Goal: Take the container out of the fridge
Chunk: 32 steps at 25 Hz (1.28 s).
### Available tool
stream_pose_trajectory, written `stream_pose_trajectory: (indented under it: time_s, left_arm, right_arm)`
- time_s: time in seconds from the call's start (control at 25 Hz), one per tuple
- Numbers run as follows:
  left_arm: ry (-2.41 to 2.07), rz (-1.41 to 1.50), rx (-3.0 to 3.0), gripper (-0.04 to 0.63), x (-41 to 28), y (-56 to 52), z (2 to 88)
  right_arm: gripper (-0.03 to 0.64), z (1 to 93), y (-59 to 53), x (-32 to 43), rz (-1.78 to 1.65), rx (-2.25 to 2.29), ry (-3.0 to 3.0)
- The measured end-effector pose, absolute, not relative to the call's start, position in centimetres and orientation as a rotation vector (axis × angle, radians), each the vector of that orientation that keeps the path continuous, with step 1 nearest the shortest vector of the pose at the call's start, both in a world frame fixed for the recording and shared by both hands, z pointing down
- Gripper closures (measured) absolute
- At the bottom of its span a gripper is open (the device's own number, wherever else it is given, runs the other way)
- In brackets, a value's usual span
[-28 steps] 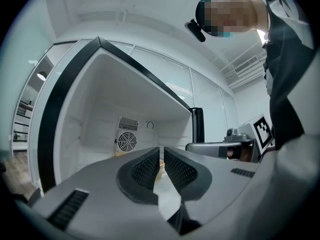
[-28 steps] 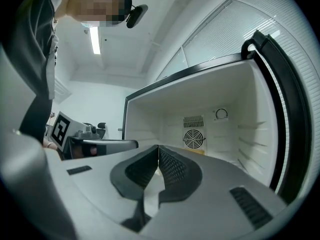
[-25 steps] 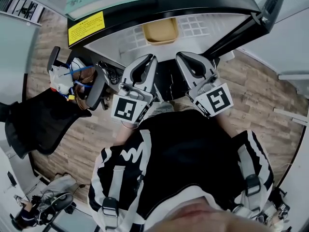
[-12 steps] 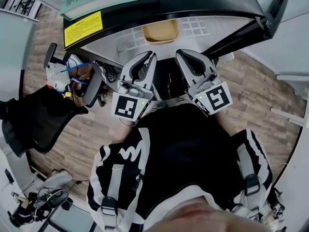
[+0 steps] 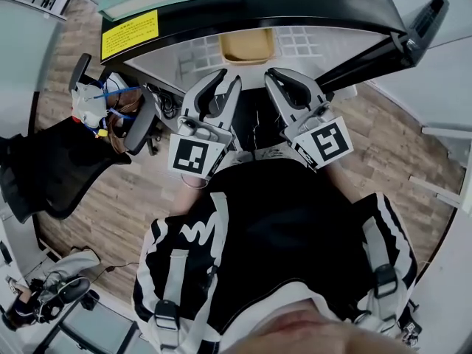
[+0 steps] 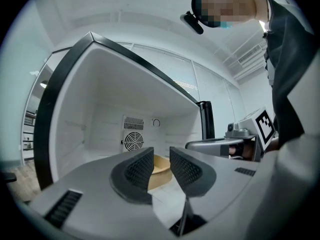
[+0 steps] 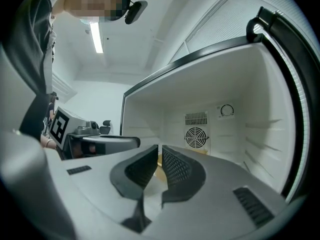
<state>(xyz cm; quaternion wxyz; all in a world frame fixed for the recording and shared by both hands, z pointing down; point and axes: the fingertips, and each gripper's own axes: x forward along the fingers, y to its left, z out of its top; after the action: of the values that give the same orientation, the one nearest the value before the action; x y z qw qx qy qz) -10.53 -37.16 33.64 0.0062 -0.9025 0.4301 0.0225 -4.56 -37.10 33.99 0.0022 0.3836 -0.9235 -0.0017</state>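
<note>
- The fridge (image 5: 310, 9) stands open. Its door (image 5: 413, 24) is swung out at the right of the head view, and the inside is white with a round fan grille (image 6: 133, 141) on the back wall.
- The container (image 5: 247, 46) (tan, shallow, open side up) sits on the fridge's white floor, toward the back and about midway between the side walls. Nothing touches it.
- In the head view its longer side runs across the fridge, from side wall toward side wall, with one long edge facing the opening. It lies flat, not tilted.
- The left gripper (image 5: 227, 80) is held level at the mouth of the fridge, pointing in. Its fingers have just been opening and now stand spread with a clear gap, gripping nothing. In the left gripper view the container shows through that gap, farther in and apart from the fingers.
- The right gripper (image 5: 276, 76) is just beside the left one, also level and pointing in. Its fingers are pressed almost together (only a slit remains) and hold nothing.
- A yellow label (image 5: 130, 34) sits on the fridge's black top.
</note>
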Motion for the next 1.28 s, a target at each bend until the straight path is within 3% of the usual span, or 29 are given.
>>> stream_pose_trajectory:
  time_s: [0.24, 0.52, 0.96, 1.28]
  left_arm:
    - [1.417, 0.012, -2.824, 0.46, -11.3, -37.4, 35.0]
    - [1.449, 0.021, -2.824, 0.411, -11.8, -38.0, 36.1]
    - [1.453, -0.046, -2.84, 0.383, -11.5, -39.4, 37.8]
    - [1.462, -0.134, -2.872, 0.37, -11.2, -40.3, 39.5]
  right_arm:
    - [0.592, 34.1, -37.2, -4.0, -0.014, 1.203, -2.902]
    - [0.486, 35.9, -38.3, -3.4, 0.035, 1.18, -2.845]
    - [0.393, 38.7, -40.0, -3.1, 0.119, 1.152, -2.762]
    - [0.377, 39.8, -41.4, -3.4, 0.118, 1.139, -2.728]
